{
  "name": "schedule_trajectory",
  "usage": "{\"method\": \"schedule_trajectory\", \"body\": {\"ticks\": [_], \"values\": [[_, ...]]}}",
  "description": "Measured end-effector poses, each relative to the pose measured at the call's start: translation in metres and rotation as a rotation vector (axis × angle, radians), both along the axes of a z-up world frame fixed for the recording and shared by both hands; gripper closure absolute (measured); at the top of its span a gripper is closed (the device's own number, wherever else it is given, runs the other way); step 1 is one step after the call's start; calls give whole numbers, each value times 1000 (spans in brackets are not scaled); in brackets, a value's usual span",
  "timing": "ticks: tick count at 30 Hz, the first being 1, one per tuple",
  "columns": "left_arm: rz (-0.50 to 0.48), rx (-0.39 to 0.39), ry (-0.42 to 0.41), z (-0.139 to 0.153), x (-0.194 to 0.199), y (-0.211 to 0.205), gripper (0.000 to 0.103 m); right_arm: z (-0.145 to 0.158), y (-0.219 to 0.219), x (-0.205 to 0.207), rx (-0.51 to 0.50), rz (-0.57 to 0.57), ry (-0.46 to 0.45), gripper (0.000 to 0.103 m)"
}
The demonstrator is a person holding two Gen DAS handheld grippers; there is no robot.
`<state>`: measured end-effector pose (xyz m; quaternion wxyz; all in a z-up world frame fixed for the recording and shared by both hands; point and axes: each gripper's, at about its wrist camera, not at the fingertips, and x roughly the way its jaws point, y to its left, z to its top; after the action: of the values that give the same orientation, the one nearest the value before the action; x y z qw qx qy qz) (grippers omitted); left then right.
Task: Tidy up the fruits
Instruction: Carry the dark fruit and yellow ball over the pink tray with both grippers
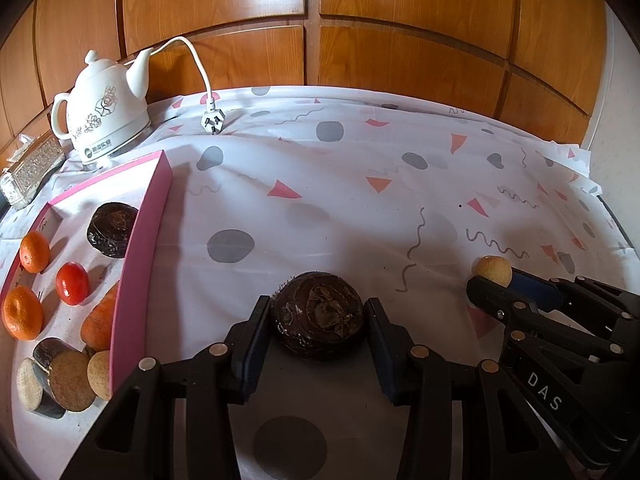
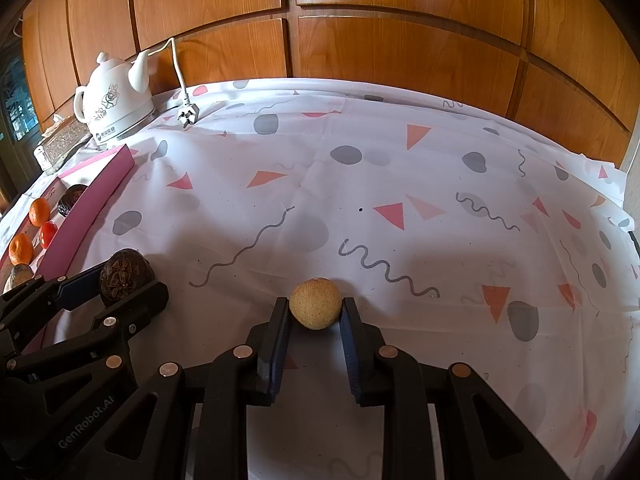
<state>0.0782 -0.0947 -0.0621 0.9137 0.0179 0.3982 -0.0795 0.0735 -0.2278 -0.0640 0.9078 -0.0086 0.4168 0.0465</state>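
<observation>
Pink tray (image 1: 140, 256) at nine o'clock on patterned tablecloth (image 1: 360, 200); inside, two oranges (image 1: 34, 252), a red tomato (image 1: 72, 283), a carrot (image 1: 100, 322) and one dark round fruit (image 1: 112, 230). White kettle (image 1: 106, 114) at eleven o'clock, beyond the tray. Left gripper (image 1: 318, 320) at six o'clock in left wrist view, clamped on second dark round fruit (image 1: 318, 316), pads touching both sides. Right gripper (image 2: 316, 316) at six o'clock in right wrist view, closed on small tan fruit (image 2: 315, 303), well apart from the tray. Both fruits resting on the cloth.
</observation>
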Motion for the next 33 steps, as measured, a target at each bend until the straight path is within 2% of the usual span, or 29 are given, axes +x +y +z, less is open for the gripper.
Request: {"method": "schedule_trajectory", "body": {"ticks": [4, 8, 17, 21, 27, 33], "values": [[-9, 3, 9, 3, -1, -1, 58, 0, 0, 0, -3, 0, -1, 78], [-14, -58, 45, 13, -5, 3, 58, 1, 8, 0, -57, 1, -7, 78], [-40, -125, 20, 51, -30, 31, 57, 6, 15, 1, -108, 16, 7, 79], [10, -164, 0, 66, -34, 69, 57, 21, 31, -5, -44, 70, 2, 79], [156, -194, -16, 76, -23, 140, 57, 54, 91, -11, 67, 271, -43, 78], [263, -203, -2, 71, -9, 194, 57, 58, 143, -4, 162, 404, 4, 78]]}}
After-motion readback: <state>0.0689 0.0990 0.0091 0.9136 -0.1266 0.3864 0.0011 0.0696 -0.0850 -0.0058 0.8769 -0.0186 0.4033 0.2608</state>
